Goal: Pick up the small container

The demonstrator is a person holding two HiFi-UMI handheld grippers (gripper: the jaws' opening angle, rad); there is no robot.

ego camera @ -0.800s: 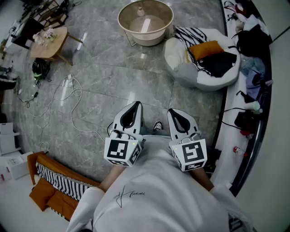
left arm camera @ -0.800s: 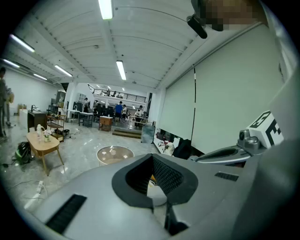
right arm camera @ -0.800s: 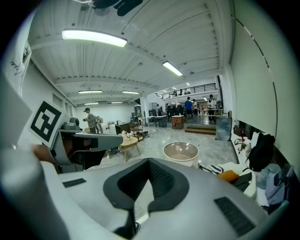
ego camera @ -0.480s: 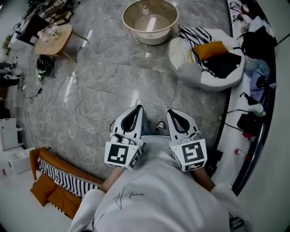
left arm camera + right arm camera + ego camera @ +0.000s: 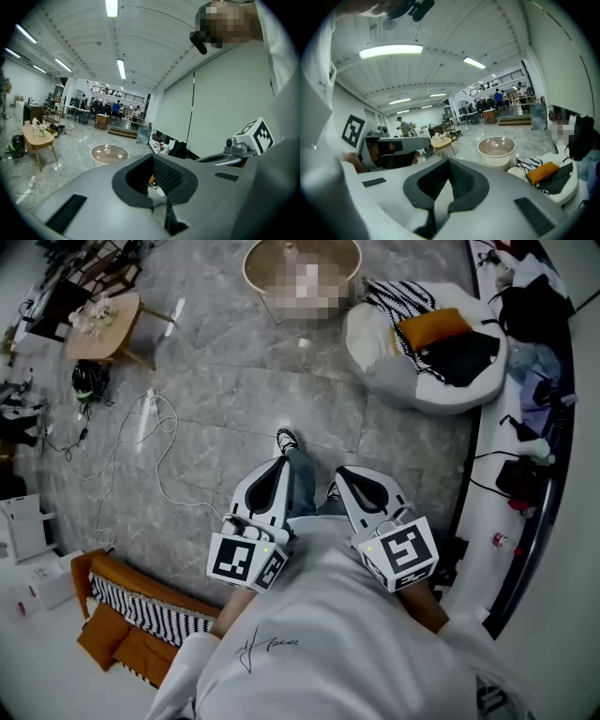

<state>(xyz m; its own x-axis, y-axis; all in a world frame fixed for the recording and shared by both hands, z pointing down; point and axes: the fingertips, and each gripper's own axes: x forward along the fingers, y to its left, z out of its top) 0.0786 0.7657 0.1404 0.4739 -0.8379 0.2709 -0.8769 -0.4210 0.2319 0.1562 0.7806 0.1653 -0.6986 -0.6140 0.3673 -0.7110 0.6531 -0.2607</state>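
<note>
I cannot pick out a small container in any view. My left gripper (image 5: 279, 465) and right gripper (image 5: 349, 476) are held side by side in front of the person's chest, above the grey stone floor, each pointing forward and slightly down. Both are shut with nothing between the pads. The left gripper view looks past its closed jaws (image 5: 152, 187) to a round table (image 5: 109, 154) far ahead. Closed pads (image 5: 447, 187) also show in the right gripper view, with the left gripper (image 5: 391, 147) beside them. A foot (image 5: 287, 440) shows on the floor ahead, between the two grippers.
A round beige table (image 5: 302, 277) stands far ahead. Right of it lies a white beanbag (image 5: 427, 381) with striped, orange and black cloth. A small wooden table (image 5: 101, 324) with small items and floor cables (image 5: 141, 442) are left. An orange bench (image 5: 131, 615) is near left, a white counter (image 5: 478, 474) right.
A leg and shoe have stepped forward into view between the grippers. The floor and furniture have shifted slightly in the head view. Both grippers stay shut side by side.
</note>
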